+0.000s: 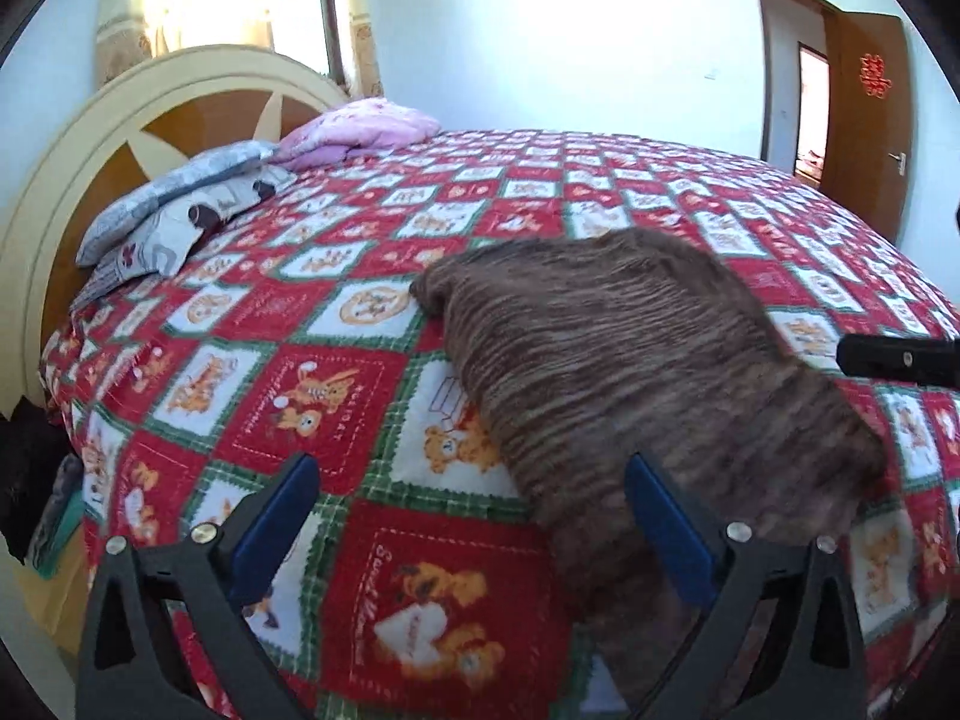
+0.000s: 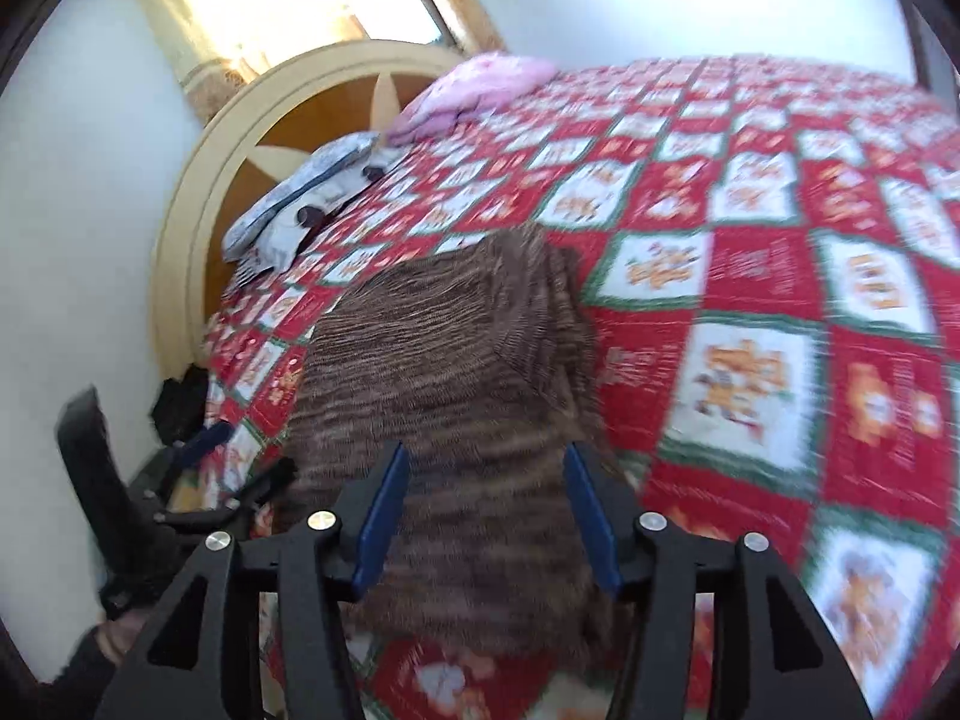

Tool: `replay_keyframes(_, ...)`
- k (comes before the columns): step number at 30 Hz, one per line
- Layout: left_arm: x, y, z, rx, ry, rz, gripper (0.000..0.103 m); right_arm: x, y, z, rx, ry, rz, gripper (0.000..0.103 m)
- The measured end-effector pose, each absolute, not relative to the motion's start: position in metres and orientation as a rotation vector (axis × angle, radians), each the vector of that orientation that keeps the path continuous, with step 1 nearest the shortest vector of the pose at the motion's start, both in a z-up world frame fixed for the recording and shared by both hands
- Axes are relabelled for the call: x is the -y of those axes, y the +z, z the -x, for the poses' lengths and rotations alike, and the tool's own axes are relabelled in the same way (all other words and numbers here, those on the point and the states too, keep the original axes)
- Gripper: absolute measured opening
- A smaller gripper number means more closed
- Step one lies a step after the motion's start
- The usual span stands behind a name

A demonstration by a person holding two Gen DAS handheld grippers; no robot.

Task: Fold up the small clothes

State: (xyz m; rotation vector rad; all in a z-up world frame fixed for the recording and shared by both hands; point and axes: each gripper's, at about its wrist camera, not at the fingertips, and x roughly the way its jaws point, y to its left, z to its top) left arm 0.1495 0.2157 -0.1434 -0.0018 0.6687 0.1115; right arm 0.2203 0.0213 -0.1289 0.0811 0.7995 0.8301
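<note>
Bed (image 1: 372,396) with red patchwork quilt fills the room; pillows (image 1: 180,210) stacked at the headboard edge. Brown striped garment (image 1: 630,372) lies flat on the quilt near the bed's near edge, apparently folded at least once, one fold ridge visible in the right wrist view. Left gripper (image 1: 471,516) released, jaws wide, nothing between them, just beside the cloth's left border. Right gripper (image 2: 486,510) part open above the cloth, pinching nothing. Judgement: next fold wants both jaws on matching corners of the near hem, lifted evenly, edges aligned before letting go
</note>
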Motion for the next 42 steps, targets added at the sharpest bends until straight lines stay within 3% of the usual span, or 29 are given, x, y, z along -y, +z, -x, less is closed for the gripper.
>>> replay_keyframes(12,-0.192,-0.068,-0.11,-0.464,0.043,0.01,0.103,0.024,-0.058,-0.16,-0.463,0.715,-0.026,0.067)
replay_keyframes(42,-0.195,-0.063,-0.104,-0.451,0.044,0.021,0.103,0.018,-0.06,-0.144,-0.459,0.714,-0.013,0.068)
